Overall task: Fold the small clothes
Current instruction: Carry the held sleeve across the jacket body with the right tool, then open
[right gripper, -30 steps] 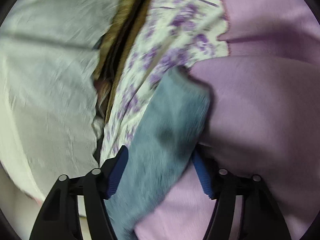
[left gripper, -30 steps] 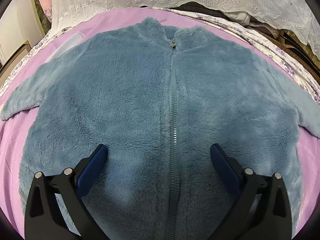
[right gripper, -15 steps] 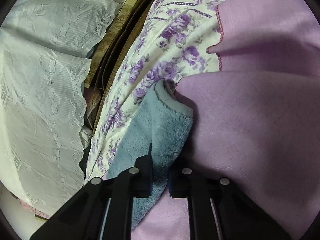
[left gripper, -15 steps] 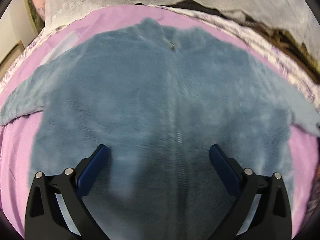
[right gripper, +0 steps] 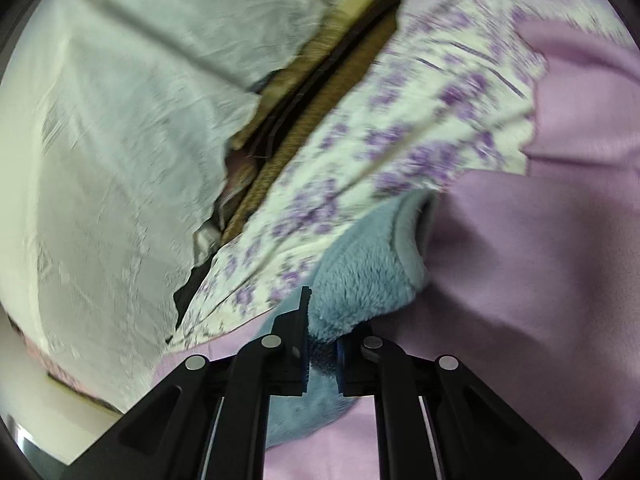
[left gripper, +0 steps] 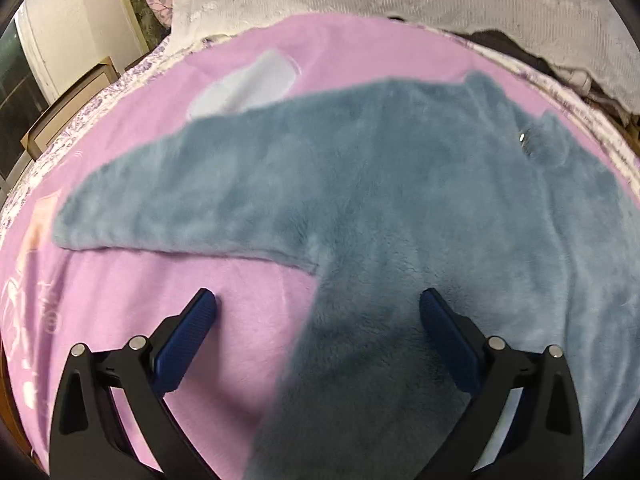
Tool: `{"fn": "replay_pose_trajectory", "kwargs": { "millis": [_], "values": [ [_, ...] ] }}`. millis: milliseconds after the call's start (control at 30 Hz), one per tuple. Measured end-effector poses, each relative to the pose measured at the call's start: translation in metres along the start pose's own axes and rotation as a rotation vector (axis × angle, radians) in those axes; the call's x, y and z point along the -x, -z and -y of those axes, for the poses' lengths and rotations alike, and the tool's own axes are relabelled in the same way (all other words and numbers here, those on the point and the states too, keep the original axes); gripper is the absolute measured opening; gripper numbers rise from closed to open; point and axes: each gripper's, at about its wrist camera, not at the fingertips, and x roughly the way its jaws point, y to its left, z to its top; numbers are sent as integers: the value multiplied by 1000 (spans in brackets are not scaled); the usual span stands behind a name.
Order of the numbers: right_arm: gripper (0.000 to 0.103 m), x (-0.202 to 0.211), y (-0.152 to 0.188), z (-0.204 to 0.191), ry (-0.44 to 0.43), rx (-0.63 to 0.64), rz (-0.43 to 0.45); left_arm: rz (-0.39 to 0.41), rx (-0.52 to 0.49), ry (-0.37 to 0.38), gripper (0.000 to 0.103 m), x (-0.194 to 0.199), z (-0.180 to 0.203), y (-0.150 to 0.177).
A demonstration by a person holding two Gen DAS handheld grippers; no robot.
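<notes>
A second ago the right gripper [right gripper: 322, 354] stood spread around the cuff; now it pinches the sleeve of the fluffy blue-grey fleece jacket [left gripper: 400, 208] near its cuff [right gripper: 404, 240]. The jacket lies spread on the pink blanket [left gripper: 200, 280]. The left gripper [left gripper: 316, 312], still spread and holding nothing, has swung from the zip toward the other sleeve [left gripper: 180, 200]. Through the motion blur, the right sleeve seems ready to fold inward.

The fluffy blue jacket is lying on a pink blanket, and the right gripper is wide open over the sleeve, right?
Not quite. The right gripper is shut on the sleeve, as the right wrist view shows. The fluffy blue jacket does lie on the pink blanket.
</notes>
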Motion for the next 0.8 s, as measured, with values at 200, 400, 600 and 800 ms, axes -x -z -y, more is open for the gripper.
{"fn": "replay_pose_trajectory", "kwargs": {
  "millis": [200, 400, 600, 800],
  "values": [
    [10, 13, 7, -30, 0, 120, 27, 45, -32, -24, 99, 1, 7, 4],
    [10, 19, 18, -58, -12, 218, 27, 49, -48, -24, 99, 4, 12, 7],
    [10, 10, 27, -84, -7, 259, 1, 44, -45, -8, 99, 4, 10, 9],
    [10, 7, 40, -114, -37, 275, -20, 49, -68, 29, 99, 12, 12, 9]
  ]
}}
